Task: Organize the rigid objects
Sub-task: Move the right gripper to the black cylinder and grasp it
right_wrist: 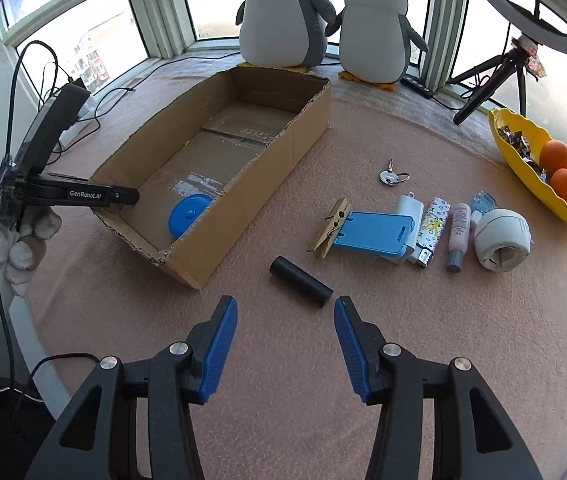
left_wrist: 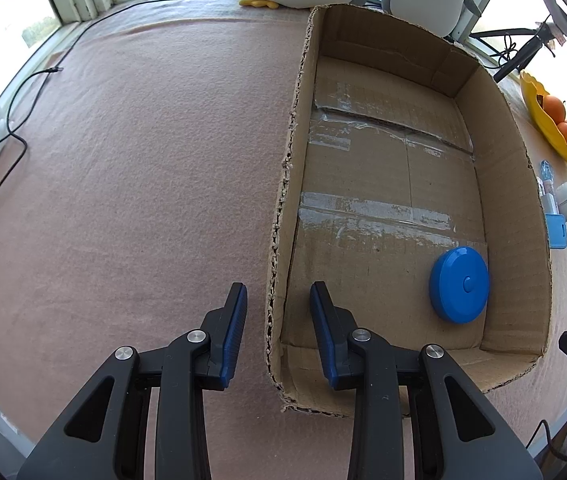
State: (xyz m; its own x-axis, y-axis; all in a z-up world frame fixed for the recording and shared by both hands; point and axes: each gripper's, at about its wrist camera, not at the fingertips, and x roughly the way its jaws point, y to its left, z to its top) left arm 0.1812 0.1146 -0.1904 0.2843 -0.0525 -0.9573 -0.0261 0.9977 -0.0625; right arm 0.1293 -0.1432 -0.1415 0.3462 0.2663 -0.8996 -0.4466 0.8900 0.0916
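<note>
A brown cardboard box (right_wrist: 219, 168) sits on the pink cloth (right_wrist: 403, 340) that covers the table. A round blue case (left_wrist: 458, 285) lies flat inside the box, in a corner near its short wall. The left gripper (left_wrist: 278, 312) has its jaws over the box's long wall, one blue pad outside and one inside, and the jaws look pressed on that wall. The right gripper (right_wrist: 286, 318) hangs above the cloth with its jaws partly open and nothing between them. A black tube (right_wrist: 300, 282) lies on the cloth just past its tips. Farther off lie a wooden clothespin (right_wrist: 330, 227), a blue phone stand (right_wrist: 375, 234), some keys (right_wrist: 392, 176) and a white round thing (right_wrist: 501, 238).
</note>
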